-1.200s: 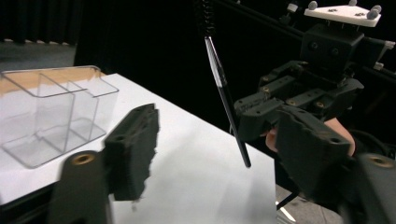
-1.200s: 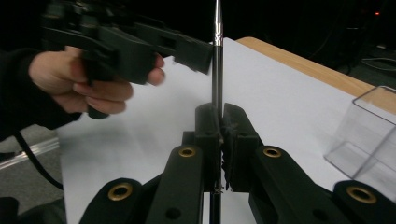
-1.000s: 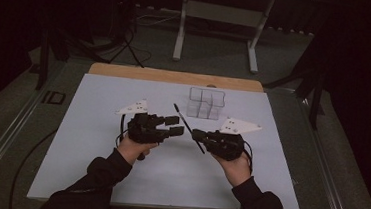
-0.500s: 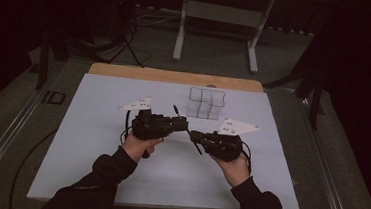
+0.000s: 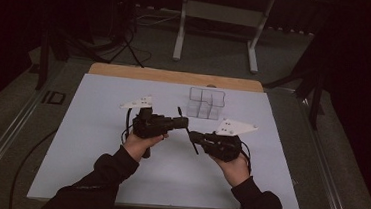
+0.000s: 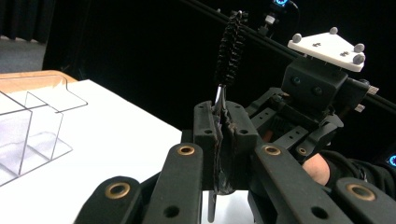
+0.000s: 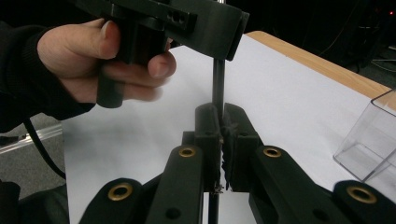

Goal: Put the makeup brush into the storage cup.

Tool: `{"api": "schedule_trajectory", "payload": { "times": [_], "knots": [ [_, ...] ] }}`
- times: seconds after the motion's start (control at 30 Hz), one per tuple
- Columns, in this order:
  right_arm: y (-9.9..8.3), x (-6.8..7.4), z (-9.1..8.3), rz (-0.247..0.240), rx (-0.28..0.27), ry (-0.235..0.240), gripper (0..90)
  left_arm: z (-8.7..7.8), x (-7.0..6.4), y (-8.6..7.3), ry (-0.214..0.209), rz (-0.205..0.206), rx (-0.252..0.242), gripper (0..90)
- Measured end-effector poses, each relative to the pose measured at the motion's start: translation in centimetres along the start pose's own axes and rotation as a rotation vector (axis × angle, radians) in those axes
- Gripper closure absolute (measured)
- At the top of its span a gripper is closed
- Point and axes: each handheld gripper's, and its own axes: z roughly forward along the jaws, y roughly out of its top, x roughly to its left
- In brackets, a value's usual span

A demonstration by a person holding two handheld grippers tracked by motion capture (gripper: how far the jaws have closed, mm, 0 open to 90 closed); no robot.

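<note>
Both pairs of jaws are pressed together on one thin bottle brush (image 6: pixel 229 51): the left gripper (image 6: pixel 225 135) pinches below the bristles, the right gripper (image 7: pixel 220 140) pinches the stem. It looks light, wiry and probably springy, so grip the bare stem. It hangs above the white table (image 5: pixel 95 142), with the clear divided box (image 5: pixel 206 103) at about one o'clock.

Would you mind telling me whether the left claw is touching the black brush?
Touching. In the left gripper view, the left claw is closed on the black brush, its thin stem pinched between the jaws.
</note>
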Motion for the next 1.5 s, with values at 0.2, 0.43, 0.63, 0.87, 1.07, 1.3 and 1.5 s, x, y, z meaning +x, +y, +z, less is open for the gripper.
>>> {"api": "schedule_trajectory", "payload": {
  "times": [0.2, 0.43, 0.63, 0.87, 1.07, 1.3, 1.5],
  "knots": [
    [0.1, 0.0, -0.1, -0.006, -0.007, -0.007, 85.6, 0.0, -0.2, 0.1, 0.007, 0.005, -0.011, 86.4],
    [0.2, -0.3, -0.2, 0.024, -0.014, 0.018, 75.8, 0.1, -0.7, 0.4, 0.008, 0.027, -0.019, 86.5],
    [0.3, -0.2, -0.2, 0.02, -0.015, 0.009, 63.4, 0.2, -1.1, 0.9, -0.002, 0.038, -0.005, 86.5],
    [0.4, -0.5, -0.4, 0.041, -0.036, 0.009, 46.4, -0.2, -1.5, 1.4, 0.025, 0.07, 0.011, 86.5],
    [0.4, -0.6, -1.0, 0.041, -0.043, -0.014, 32.9, -1.2, -1.3, 2.3, 0.068, 0.078, -0.004, 86.5],
    [-0.2, -0.7, -1.9, 0.064, -0.058, -0.039, 14.8, -2.2, -1.1, 3.6, 0.118, 0.088, -0.017, 86.5],
    [-0.9, -0.9, -2.7, 0.07, -0.072, -0.069, 12.6, -2.4, -0.9, 4.5, 0.146, 0.105, -0.023, 86.5]
  ]
}}
